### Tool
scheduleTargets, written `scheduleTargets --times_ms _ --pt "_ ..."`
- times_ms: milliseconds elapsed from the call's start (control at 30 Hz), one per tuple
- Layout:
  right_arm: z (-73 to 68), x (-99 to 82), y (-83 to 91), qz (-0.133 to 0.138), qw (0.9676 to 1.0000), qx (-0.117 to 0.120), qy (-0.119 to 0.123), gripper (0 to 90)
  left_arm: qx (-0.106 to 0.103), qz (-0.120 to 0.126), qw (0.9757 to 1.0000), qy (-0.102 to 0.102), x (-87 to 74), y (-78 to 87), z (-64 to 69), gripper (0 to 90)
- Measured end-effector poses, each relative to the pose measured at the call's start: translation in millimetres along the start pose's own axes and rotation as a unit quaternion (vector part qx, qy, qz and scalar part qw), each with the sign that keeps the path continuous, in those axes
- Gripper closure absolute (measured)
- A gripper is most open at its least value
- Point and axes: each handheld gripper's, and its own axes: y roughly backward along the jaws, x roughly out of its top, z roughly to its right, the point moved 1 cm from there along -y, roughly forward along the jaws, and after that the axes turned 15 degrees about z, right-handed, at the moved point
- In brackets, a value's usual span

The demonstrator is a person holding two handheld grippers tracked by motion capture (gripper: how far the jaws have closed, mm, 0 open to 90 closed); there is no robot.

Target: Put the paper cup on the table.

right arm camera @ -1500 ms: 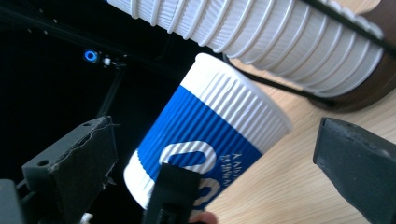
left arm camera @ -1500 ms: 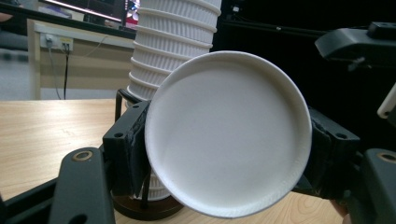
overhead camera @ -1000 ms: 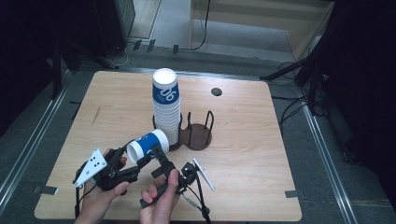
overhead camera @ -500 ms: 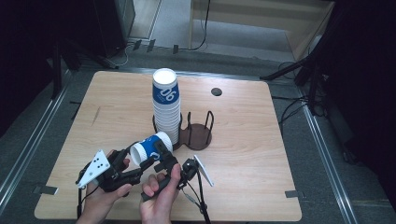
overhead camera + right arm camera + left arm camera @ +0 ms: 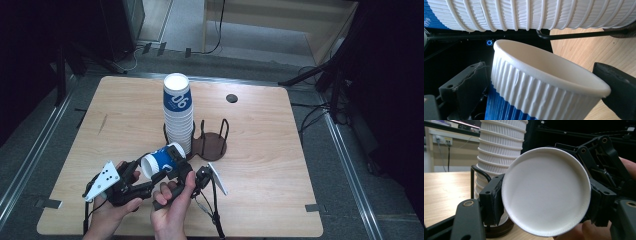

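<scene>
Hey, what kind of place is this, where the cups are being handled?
Probably a lab or test workshop, not a café: a bare wooden table on a grey floor, loose cables behind it, and dark equipment stands around.

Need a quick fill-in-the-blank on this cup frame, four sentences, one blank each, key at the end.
1. The left claw grips a paper cup lying on its ____.
2. That cup's sleeve is white and ____.
3. The tall cup stack stands in a black wire ____.
4. The table top is made of ____.

Missing words: side; blue; holder; wood
</scene>
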Motion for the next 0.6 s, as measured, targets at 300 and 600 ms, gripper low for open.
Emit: scheduleTargets --times_ms 300,600 --pt "2.2 -0.1 -1.9 -0.003 1.0 -0.002 -0.008 5.7 -0.002 -0.001 1.0 -0.003 0.4 0.4 0.2 28.7" --pt "1.8 -1.2 1.7 0.013 0.9999 0.004 -0.004 12.6 0.004 -0.008 1.0 -0.001 2.2 1.9 3.3 27.2"
